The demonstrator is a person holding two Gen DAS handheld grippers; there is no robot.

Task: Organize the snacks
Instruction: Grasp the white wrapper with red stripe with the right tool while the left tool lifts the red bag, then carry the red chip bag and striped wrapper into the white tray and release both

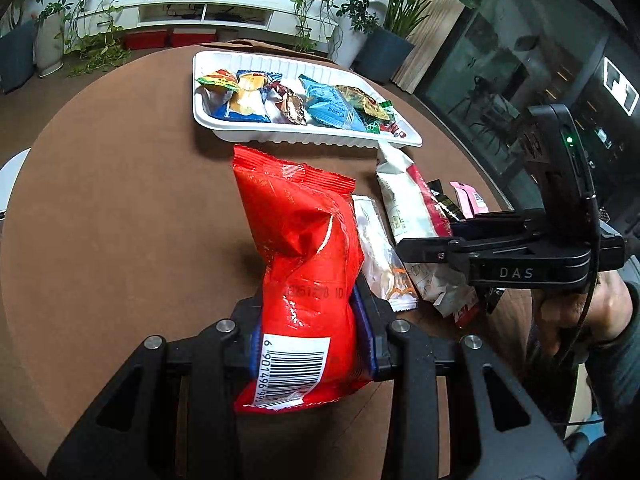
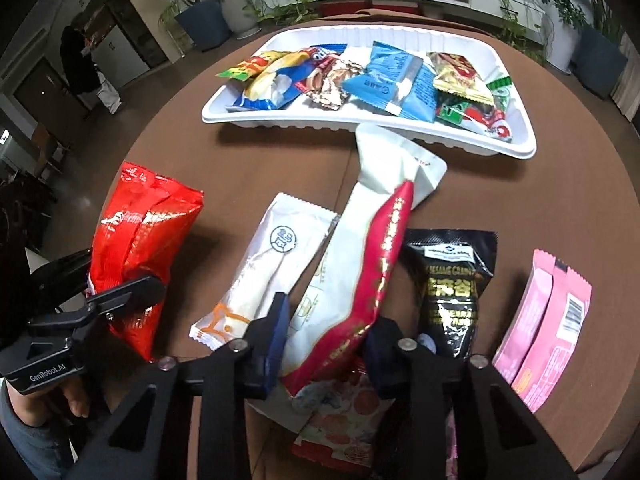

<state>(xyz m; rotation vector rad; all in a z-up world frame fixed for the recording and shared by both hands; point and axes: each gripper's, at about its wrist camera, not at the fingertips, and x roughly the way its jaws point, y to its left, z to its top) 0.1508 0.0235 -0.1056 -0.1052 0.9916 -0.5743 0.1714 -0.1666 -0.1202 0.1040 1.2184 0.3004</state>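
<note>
My left gripper (image 1: 308, 320) is shut on a red snack bag (image 1: 300, 232), pads pinching its lower half just above the barcode; the bag stands tilted over the brown table. In the right wrist view the same bag (image 2: 148, 224) sits in the left gripper (image 2: 108, 280) at the left. My right gripper (image 2: 328, 340) is shut on a long white-and-red packet (image 2: 372, 248) whose far end touches the white tray (image 2: 360, 124). The tray holds several wrapped snacks, among them a blue packet (image 2: 392, 80). The right gripper (image 1: 428, 236) also shows from the side in the left wrist view.
Loose on the table lie a white packet with orange print (image 2: 260, 276), a black sesame packet (image 2: 452, 292), a pink packet (image 2: 548, 320) and a red-dotted packet (image 2: 344, 428) under the right gripper. Potted plants and a low white shelf stand beyond the round table. A person (image 2: 80, 60) stands far left.
</note>
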